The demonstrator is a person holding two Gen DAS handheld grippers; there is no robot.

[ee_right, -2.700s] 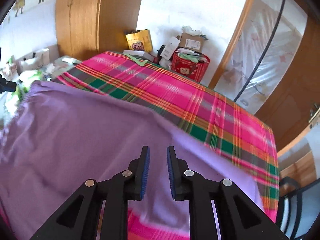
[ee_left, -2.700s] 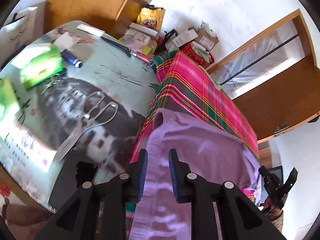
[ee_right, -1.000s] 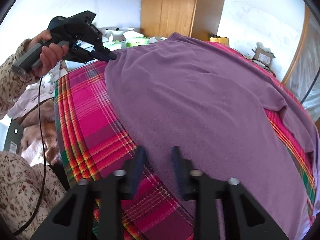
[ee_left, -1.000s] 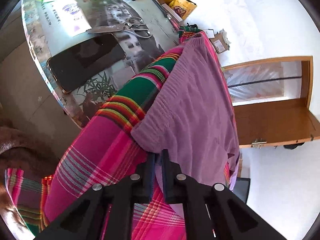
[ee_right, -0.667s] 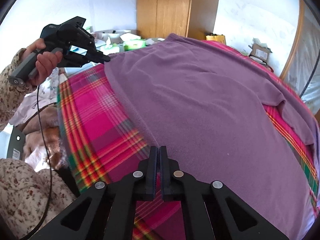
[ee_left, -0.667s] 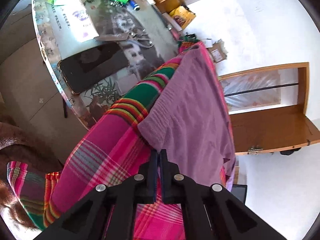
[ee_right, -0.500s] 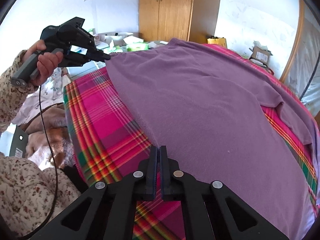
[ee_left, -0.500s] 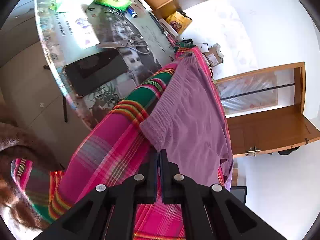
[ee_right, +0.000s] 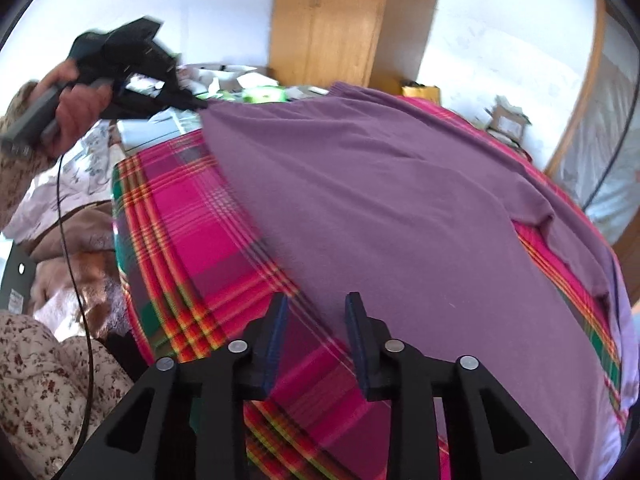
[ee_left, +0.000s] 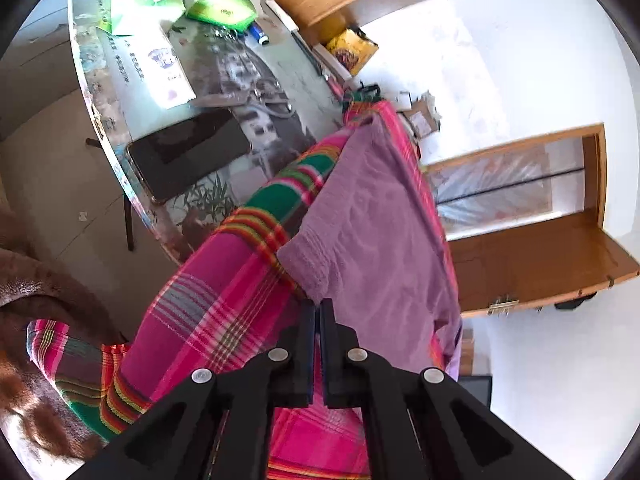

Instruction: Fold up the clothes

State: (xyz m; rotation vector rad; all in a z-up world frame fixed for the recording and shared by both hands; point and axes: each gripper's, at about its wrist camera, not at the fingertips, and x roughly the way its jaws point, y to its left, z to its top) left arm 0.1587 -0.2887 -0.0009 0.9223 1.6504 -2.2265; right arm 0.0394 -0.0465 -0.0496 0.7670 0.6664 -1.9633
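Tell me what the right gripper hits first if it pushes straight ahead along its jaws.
Most likely the near edge of the purple garment, where it lies on the plaid cloth. The right gripper, jaws opening, frames that edge; depth is unclear.

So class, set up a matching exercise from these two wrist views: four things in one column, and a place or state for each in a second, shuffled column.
Column A
1. purple garment
2. phone
3. left gripper
4. right gripper

Column B
a. lying face up on the glass-topped table
b. jaws opening, nothing pinched between them
c. spread over the plaid cloth
d. shut at a corner of the garment

Pairs: 1-c, 2-a, 3-d, 4-b
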